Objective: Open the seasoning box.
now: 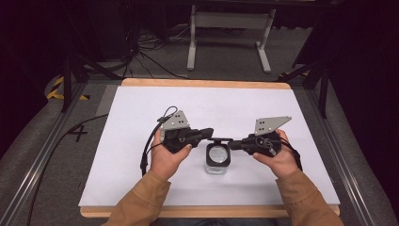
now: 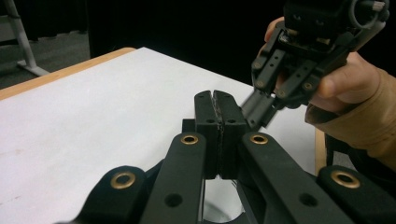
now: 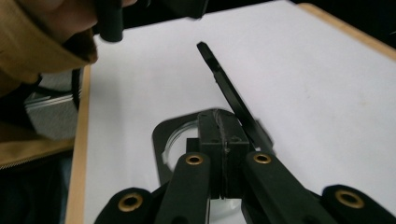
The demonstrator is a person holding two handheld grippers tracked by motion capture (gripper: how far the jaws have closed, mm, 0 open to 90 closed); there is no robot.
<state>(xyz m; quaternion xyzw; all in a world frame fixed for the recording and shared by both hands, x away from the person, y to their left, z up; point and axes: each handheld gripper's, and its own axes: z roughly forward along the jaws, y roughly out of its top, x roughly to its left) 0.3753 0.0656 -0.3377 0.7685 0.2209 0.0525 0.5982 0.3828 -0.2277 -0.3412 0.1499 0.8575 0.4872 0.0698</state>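
A small clear box [image 1: 217, 165] with a square black top frame and a round window [image 3: 180, 135] stands on the white mat between my two grippers. A thin black flap [image 3: 229, 91] rises from its far edge, and it looks like a short bar [image 1: 220, 140] from above. My left gripper [image 1: 211, 133] points right at the flap's left end, its jaws pressed together [image 2: 215, 116]. My right gripper [image 1: 234, 144] points left at the frame's right corner, jaws together [image 3: 223, 140] just over the frame. Whether either pair pinches the flap or frame is hidden.
The white mat [image 1: 141, 117] lies on a wooden board [image 1: 202, 83] with open room on all sides of the box. A cable [image 1: 147, 149] trails from the left gripper. In the left gripper view the right gripper [image 2: 280, 79] and its hand hang close ahead.
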